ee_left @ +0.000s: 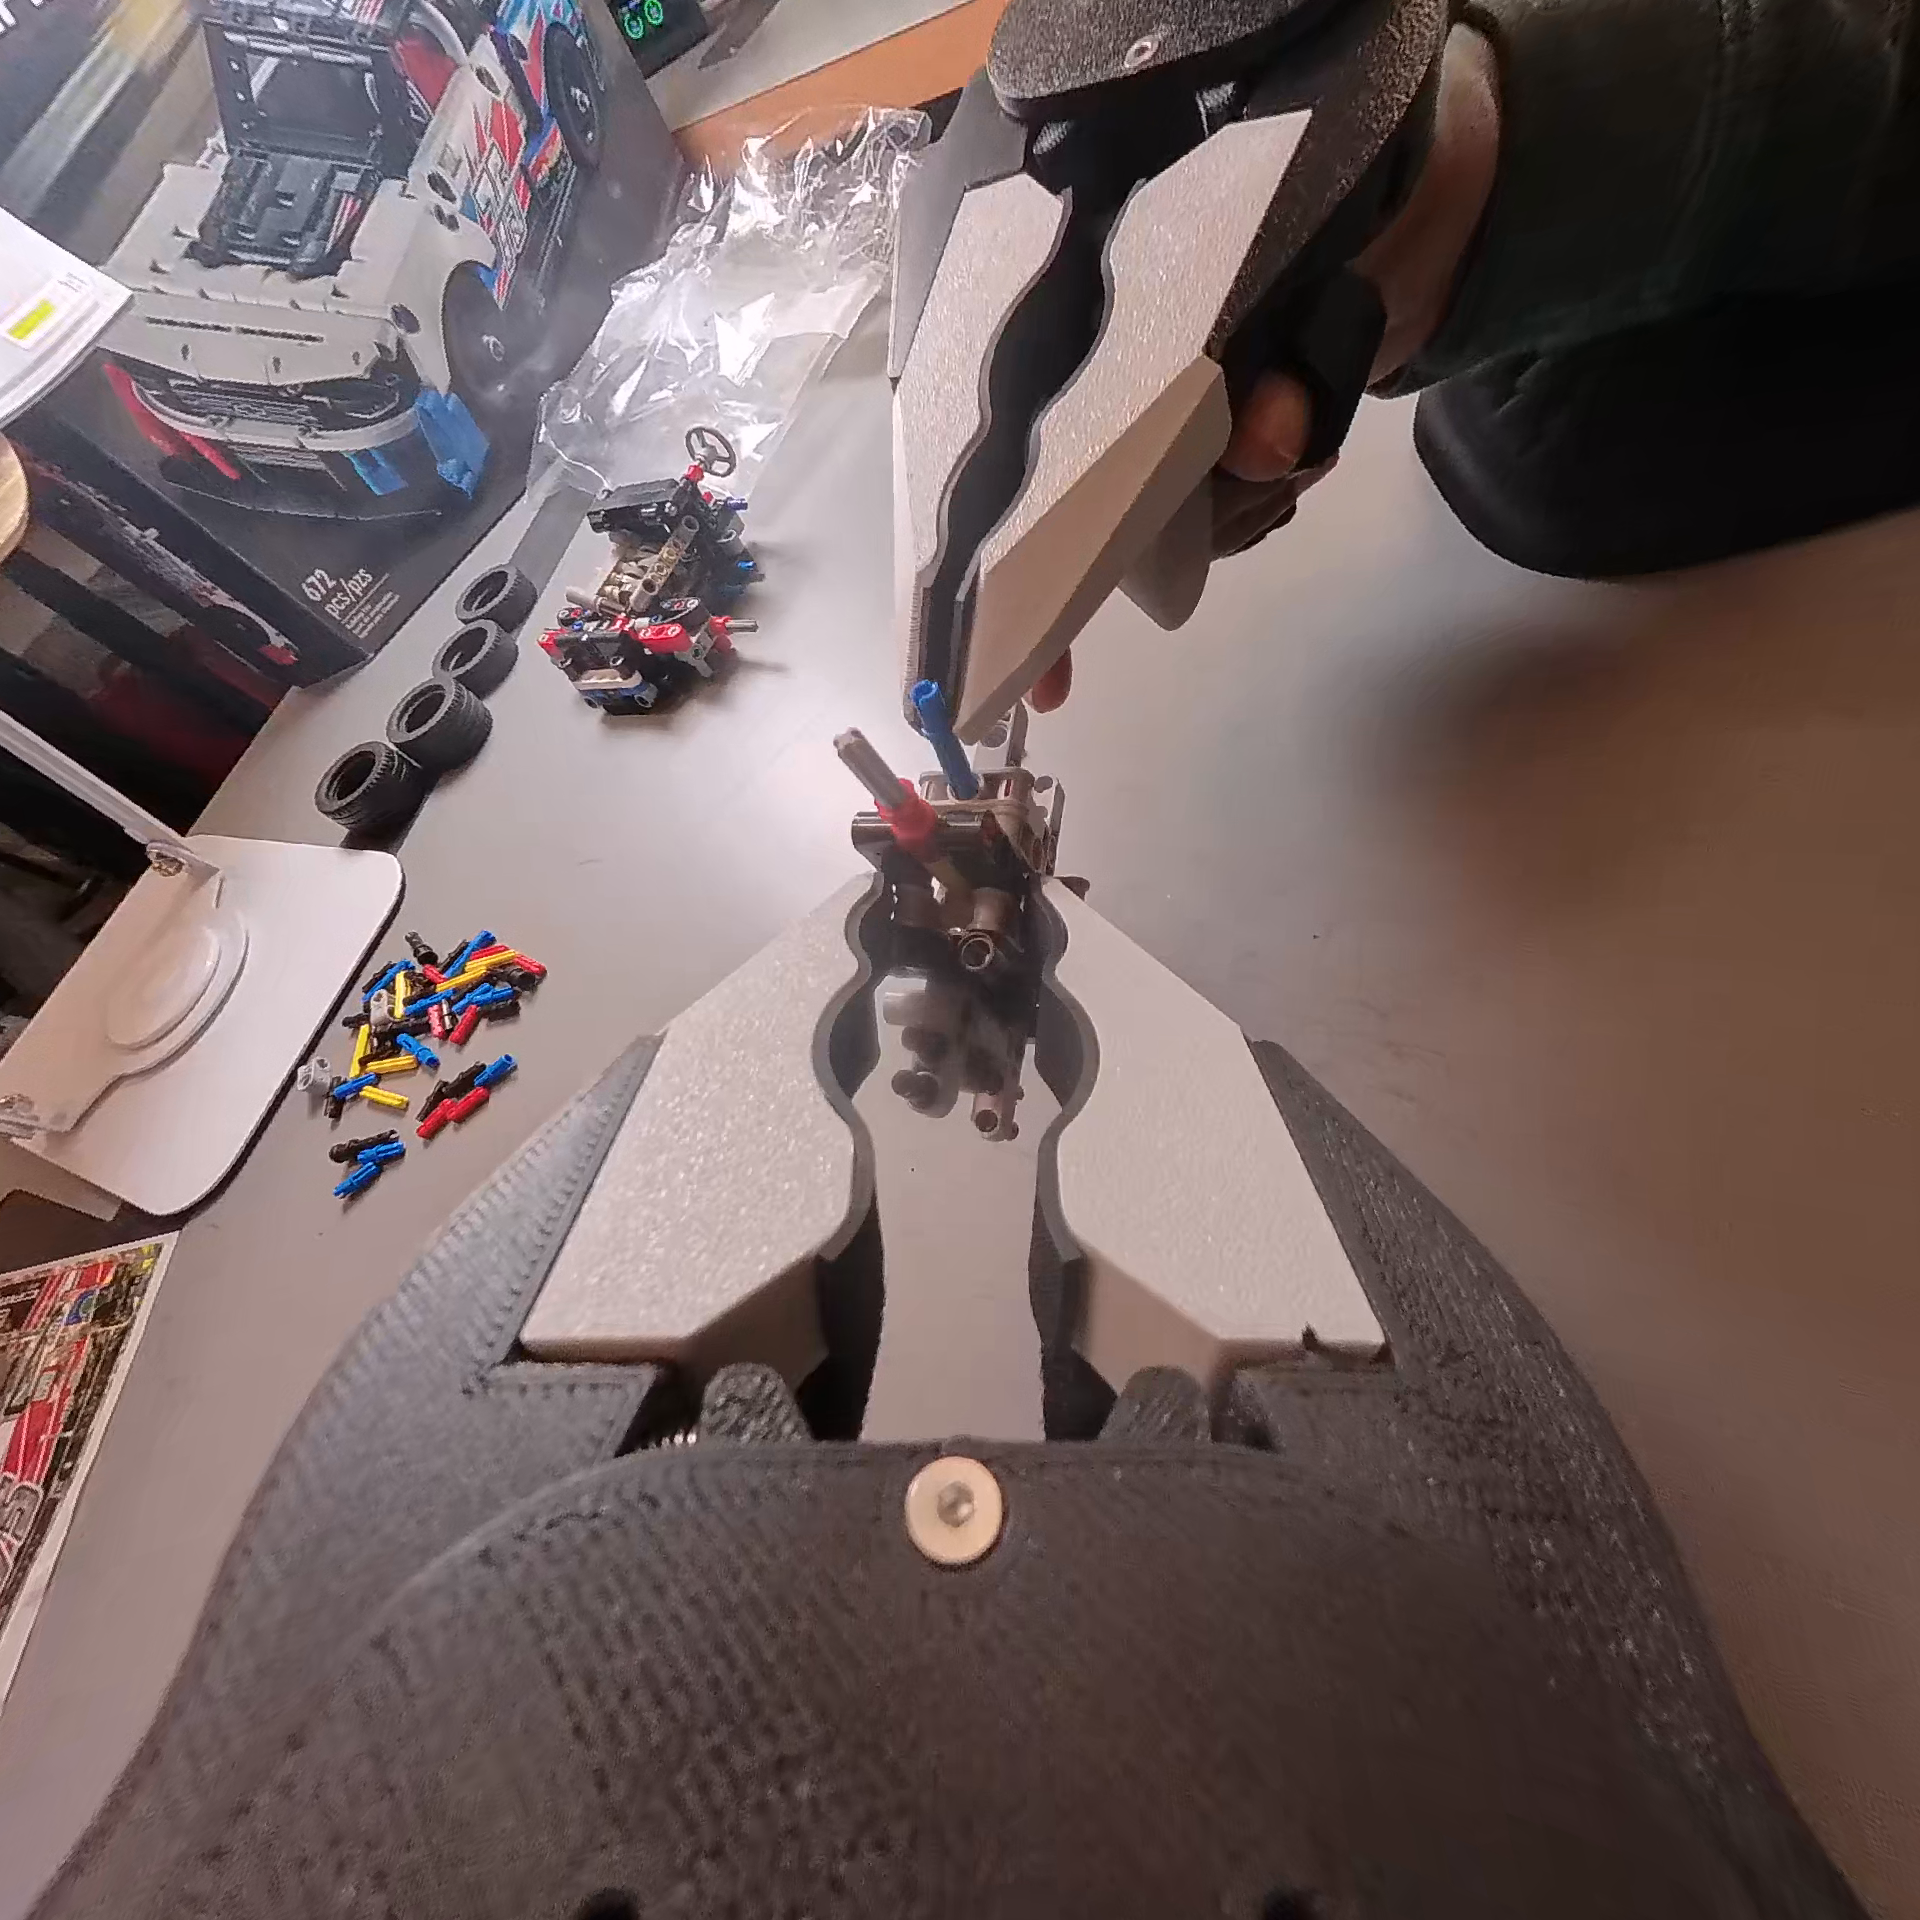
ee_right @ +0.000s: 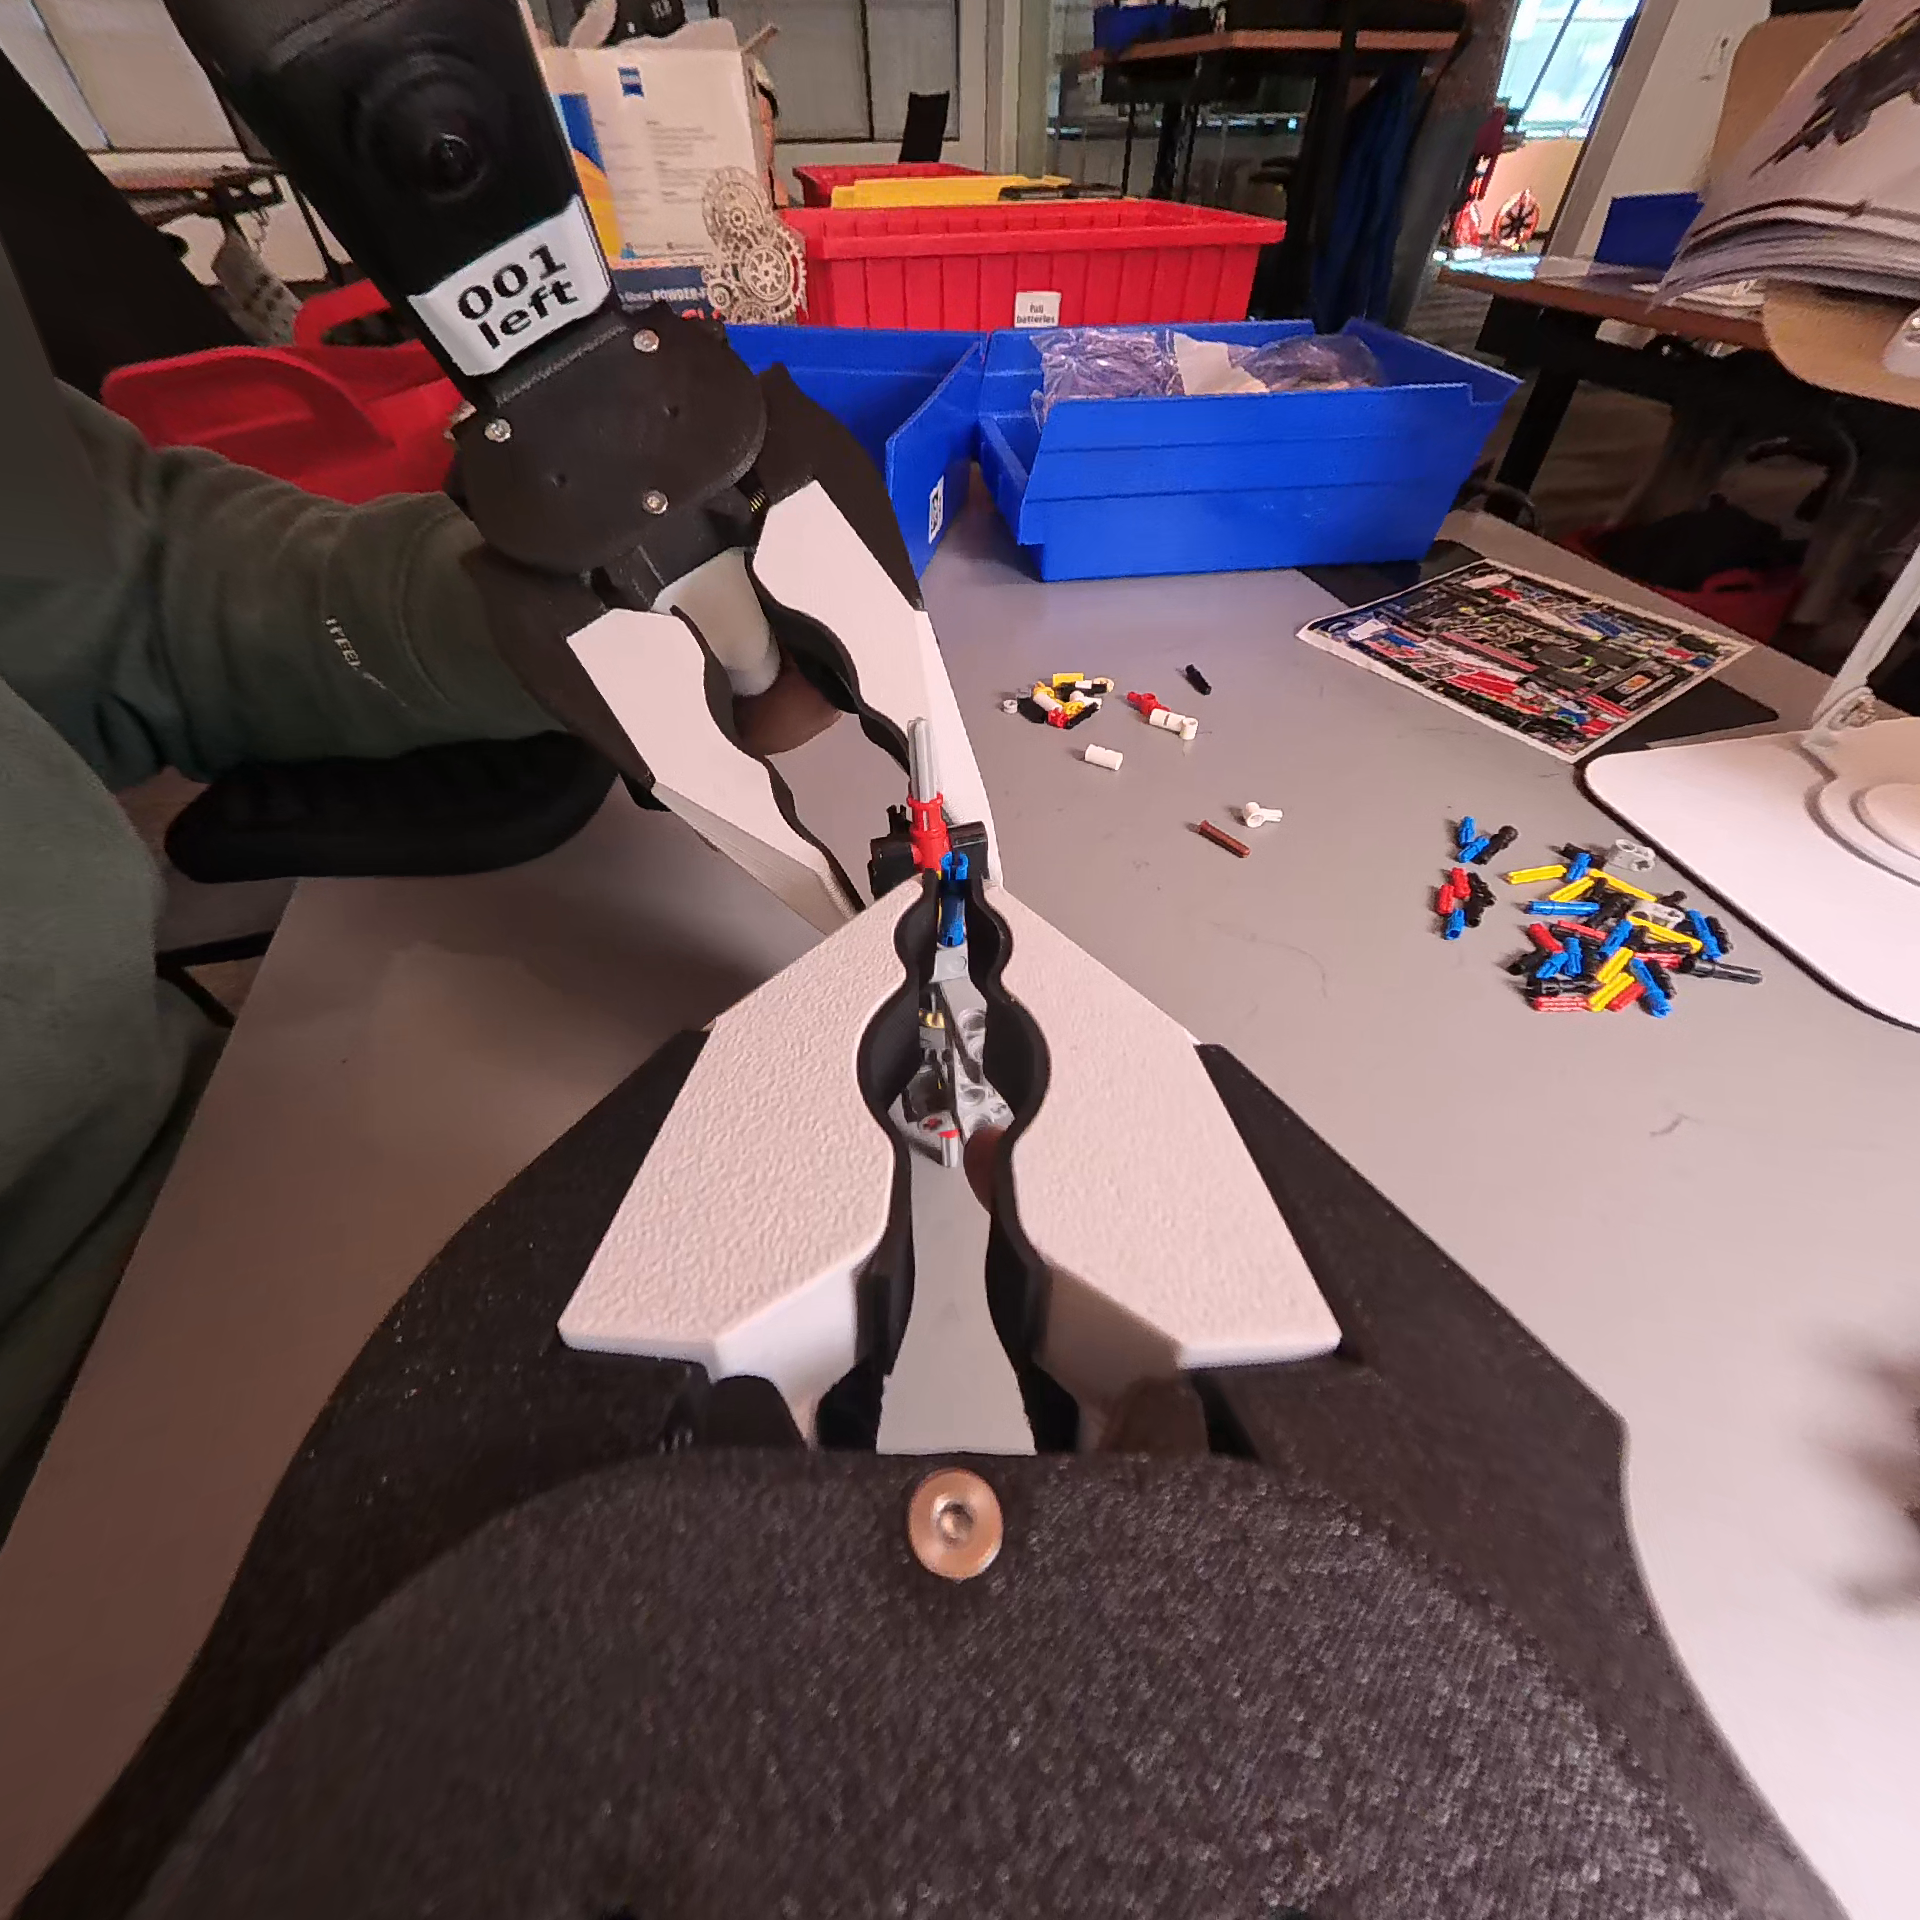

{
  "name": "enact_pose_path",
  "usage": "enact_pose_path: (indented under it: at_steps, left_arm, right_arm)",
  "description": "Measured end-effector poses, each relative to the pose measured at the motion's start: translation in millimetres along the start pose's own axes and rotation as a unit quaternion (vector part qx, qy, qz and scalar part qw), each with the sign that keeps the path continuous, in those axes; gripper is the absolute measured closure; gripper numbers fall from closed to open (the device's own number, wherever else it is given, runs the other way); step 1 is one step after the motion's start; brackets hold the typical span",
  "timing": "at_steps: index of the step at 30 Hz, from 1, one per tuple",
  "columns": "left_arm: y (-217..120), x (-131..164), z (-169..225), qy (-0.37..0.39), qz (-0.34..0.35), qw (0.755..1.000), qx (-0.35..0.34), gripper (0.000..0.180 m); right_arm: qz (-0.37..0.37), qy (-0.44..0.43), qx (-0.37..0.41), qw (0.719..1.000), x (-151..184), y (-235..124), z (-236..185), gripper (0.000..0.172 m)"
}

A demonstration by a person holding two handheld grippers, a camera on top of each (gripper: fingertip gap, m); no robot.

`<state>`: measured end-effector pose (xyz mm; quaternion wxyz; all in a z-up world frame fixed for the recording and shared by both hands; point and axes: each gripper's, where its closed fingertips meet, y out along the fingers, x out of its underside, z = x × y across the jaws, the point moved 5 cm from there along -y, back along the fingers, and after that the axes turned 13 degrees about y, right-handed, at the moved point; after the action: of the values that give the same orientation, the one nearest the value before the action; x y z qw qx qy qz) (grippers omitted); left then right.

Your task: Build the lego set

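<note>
Left wrist view looks down a pair of grey-padded tongs [ee_left: 951, 914] closed around a small dark brick-built assembly [ee_left: 961, 883], both pads against its sides, held just above a grey surface [ee_left: 1351, 935]. A grey axle with a red collar [ee_left: 883, 790] juts from the top of the assembly. Coming in from the far side, the right tongs [ee_left: 961, 717] are pinched shut on a blue pin [ee_left: 940, 743] that stands in the top of the assembly. Right wrist view shows the same meeting from the other side: the right tongs [ee_right: 948, 894] clamp the blue pin [ee_right: 948, 904], with the left tongs [ee_right: 914, 831] beyond, gripping the assembly [ee_right: 935, 831]. Toward the surface's left edge lie a loose heap of blue, red, yellow and black pins [ee_left: 436, 1029], a white lamp base [ee_left: 177, 997], four black tyres [ee_left: 436, 707], a partly built chassis [ee_left: 649, 603], a crumpled clear bag [ee_left: 727, 281] and the set's box [ee_left: 312, 260]. Blue bins [ee_right: 1226, 468] stand at the far edge.
</note>
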<state>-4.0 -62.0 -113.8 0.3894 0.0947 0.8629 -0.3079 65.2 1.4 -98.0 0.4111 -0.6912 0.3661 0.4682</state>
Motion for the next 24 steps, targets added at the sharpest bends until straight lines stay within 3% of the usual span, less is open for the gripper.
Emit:
enact_pose_path:
  at_steps: [12,16,24]
  left_arm:
    - [5.7,-3.1,-0.8,-0.033,0.058,0.998,0.009,0.157]
    - [7.3,-1.1,-3.3,-0.084,0.087,0.992,0.029,0.157]
    - [5.6,0.2,-2.8,-0.082,0.092,0.992,0.030,0.157]
  right_arm:
    - [-0.049,-0.018,0.033,0.998,-3.0,-2.5,-0.1,0.169]
    - [-0.037,-0.004,0.028,0.999,-1.6,-5.4,1.8,0.169]
    - [-0.021,0.005,0.014,1.000,0.6,-8.3,2.9,0.169]
